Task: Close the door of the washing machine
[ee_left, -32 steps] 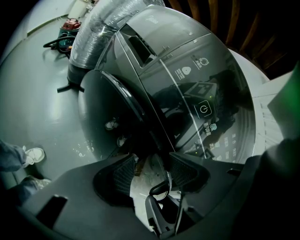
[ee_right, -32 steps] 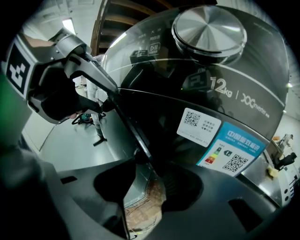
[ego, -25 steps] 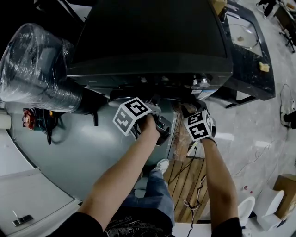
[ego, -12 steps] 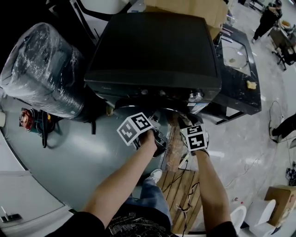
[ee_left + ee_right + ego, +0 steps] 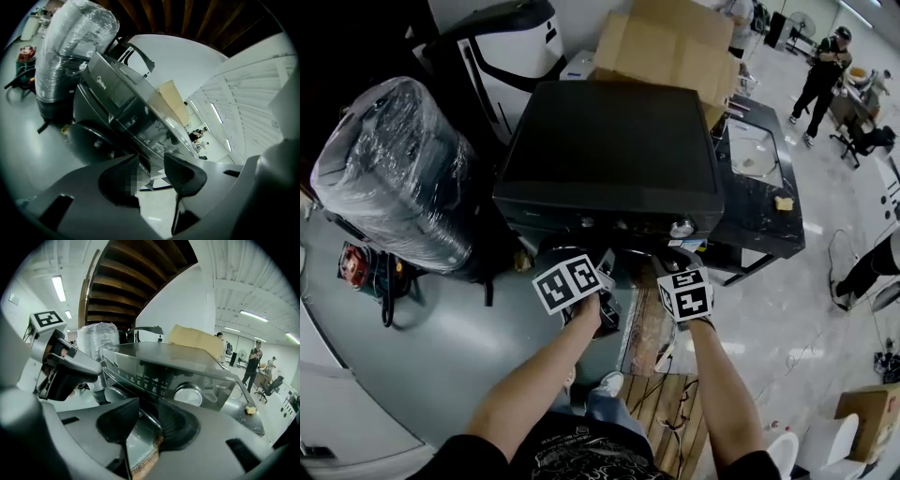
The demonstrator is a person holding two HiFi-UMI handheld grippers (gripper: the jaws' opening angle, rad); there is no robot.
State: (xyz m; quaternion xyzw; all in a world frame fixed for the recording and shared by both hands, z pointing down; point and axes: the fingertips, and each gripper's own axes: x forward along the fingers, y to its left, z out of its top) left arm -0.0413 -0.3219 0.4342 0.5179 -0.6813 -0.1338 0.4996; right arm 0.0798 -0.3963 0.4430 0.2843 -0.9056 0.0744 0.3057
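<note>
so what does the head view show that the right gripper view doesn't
Head view only: the person's forearms, a shoe, the wooden pallet underfoot and a red tool on the floor.
Right gripper view only: the wooden stair underside, a ceiling light strip and the lit icons on the control panel.
Both: the washing machine, the plastic-wrapped roll and the cardboard box.

The washing machine (image 5: 609,141) hides most of its door (image 5: 551,249).
</note>
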